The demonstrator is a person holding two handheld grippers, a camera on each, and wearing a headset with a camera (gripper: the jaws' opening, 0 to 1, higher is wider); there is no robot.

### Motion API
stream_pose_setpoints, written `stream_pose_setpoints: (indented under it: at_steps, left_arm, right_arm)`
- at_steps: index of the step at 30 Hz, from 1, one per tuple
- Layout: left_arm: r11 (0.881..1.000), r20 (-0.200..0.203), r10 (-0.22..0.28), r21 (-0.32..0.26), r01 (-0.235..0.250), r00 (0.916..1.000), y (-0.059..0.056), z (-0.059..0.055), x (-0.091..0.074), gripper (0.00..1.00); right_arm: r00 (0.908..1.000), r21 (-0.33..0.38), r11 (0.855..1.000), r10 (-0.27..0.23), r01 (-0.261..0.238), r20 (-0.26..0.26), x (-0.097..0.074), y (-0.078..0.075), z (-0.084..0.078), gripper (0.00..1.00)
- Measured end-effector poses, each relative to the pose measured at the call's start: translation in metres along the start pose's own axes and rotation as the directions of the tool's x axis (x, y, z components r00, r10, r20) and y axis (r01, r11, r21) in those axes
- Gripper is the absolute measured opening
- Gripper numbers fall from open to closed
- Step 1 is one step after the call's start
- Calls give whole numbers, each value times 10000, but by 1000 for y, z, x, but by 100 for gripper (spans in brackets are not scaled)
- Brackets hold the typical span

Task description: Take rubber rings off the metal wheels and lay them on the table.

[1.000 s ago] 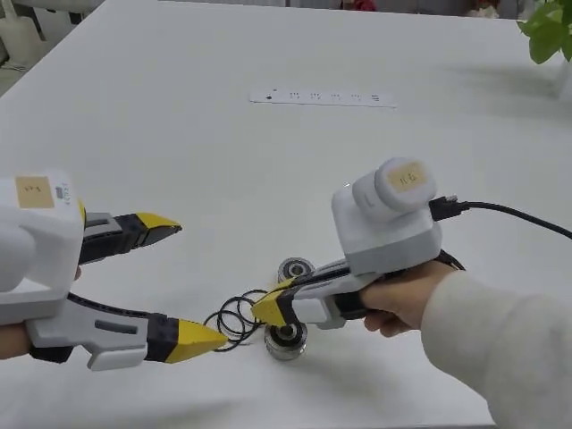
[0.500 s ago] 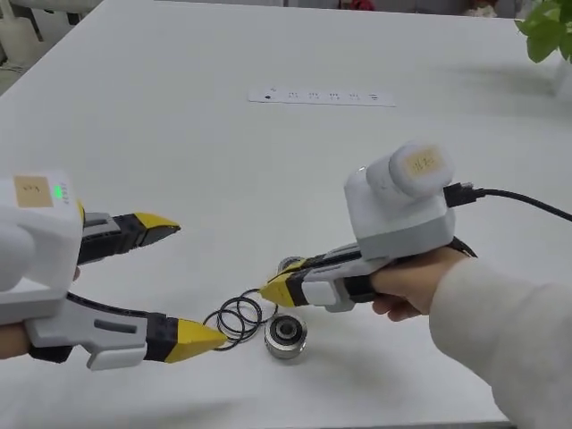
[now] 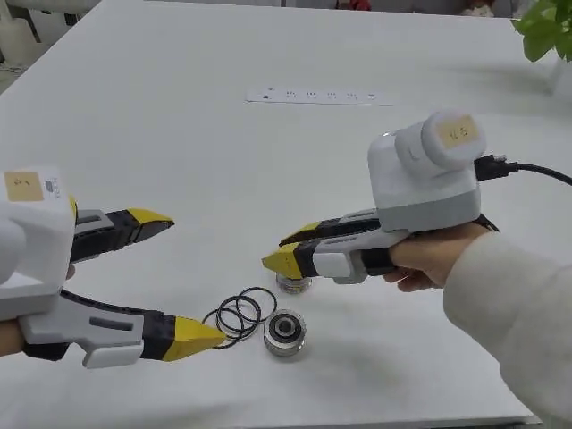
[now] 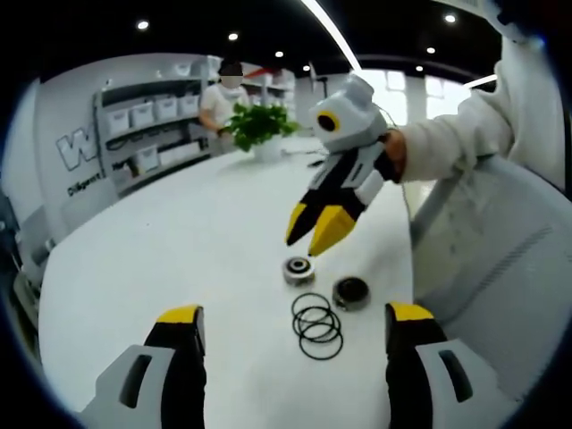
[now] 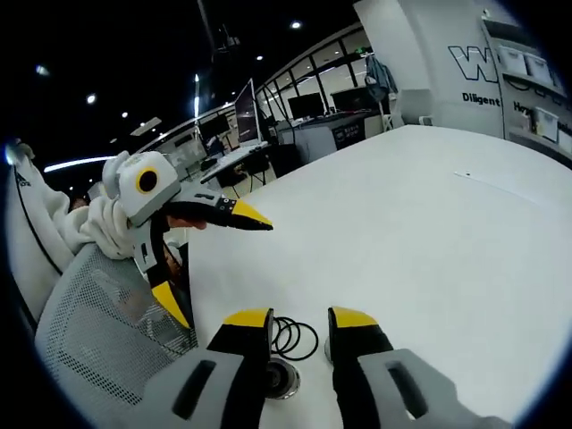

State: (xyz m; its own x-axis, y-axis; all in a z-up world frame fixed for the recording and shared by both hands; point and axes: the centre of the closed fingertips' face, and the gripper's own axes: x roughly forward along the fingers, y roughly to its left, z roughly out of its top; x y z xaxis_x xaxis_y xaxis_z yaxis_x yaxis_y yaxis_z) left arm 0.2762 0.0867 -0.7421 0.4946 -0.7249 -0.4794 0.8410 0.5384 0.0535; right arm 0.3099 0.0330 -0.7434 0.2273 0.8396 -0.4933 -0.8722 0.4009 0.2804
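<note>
Three black rubber rings (image 3: 239, 313) lie overlapping on the white table (image 3: 206, 152). Right of them sits a metal wheel (image 3: 284, 332), and a second wheel (image 3: 293, 283) stands just behind it, partly under my right gripper (image 3: 284, 250). That gripper hovers above the wheels, jaws a little apart, holding nothing. My left gripper (image 3: 181, 277) is wide open to the left of the rings. The left gripper view shows the rings (image 4: 316, 323), both wheels (image 4: 298, 269) (image 4: 351, 292) and the right gripper (image 4: 317, 231) above them. In the right gripper view the rings (image 5: 293, 337) and a wheel (image 5: 279, 380) lie below my jaws.
A white power strip (image 3: 319, 96) lies farther back on the table. A plant (image 3: 545, 27) stands at the far right corner. A black cable (image 3: 536, 170) trails from the right gripper. The table's near edge runs close below the wheels, with a mesh chair (image 4: 483, 268) beside it.
My right gripper has lifted off the front wheel and drawn up and to the right. The left gripper has hardly moved. Rings and wheels stay on the table.
</note>
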Motion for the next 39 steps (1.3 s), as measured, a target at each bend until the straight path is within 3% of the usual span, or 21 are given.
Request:
stream_pose_setpoints:
  at_steps: [18,26,30,39]
  left_arm:
    - [9997,35,66,-238,-65,10000,0,0,-5,90]
    - [9995,71,121,-286,-119,9999,1,-1,-6,90]
    - [9995,82,132,-305,-129,9999,2,-1,-7,90]
    - [9994,112,123,-310,-119,9999,1,-1,-7,90]
  right_arm:
    - [9943,-838,9965,38,51,1063,-37,2,29,61]
    - [9831,-784,9960,-282,430,1809,-62,-10,41,74]
    - [9804,-757,9961,-288,443,1950,-70,-11,40,85]
    - [9769,-579,9965,-469,602,2086,-92,-16,28,98]
